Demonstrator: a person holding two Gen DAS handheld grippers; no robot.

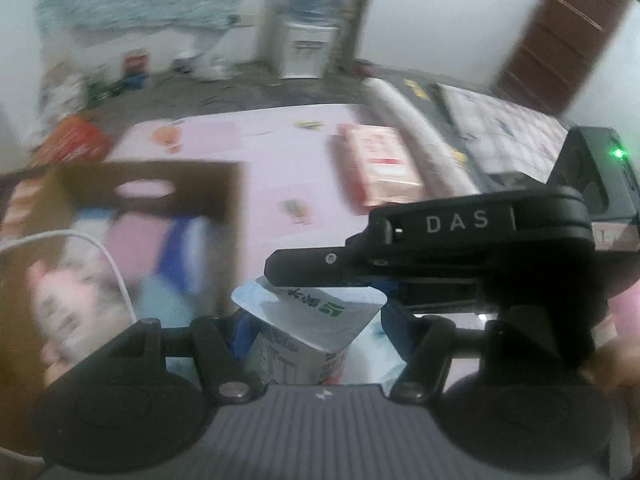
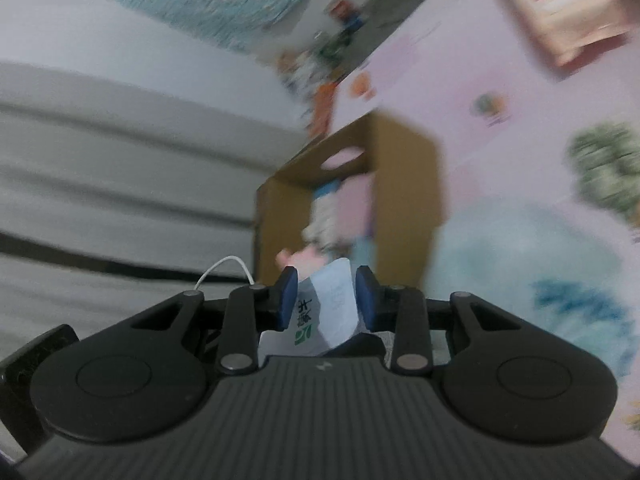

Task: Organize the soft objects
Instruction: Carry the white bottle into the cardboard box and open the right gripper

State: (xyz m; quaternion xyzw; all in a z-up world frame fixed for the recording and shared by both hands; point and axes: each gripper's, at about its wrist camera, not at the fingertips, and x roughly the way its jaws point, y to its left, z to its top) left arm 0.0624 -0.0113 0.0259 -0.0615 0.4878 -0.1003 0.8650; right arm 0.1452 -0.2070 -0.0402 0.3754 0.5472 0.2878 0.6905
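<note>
Pinching the top flap of a white tissue pack (image 2: 326,304), the right claw (image 2: 326,300) is clamped on it; the left claw (image 1: 316,344) grips its body, above the pink bed (image 1: 280,152) near the cardboard box (image 1: 224,208).

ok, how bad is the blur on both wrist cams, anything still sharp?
Left wrist view: heavy motion smear on the cardboard box and the room; the right tongs and the milk pouch stay sharp. Right wrist view: box and pink mat streaked, pouch print readable; fisheye bends the edges.
</note>
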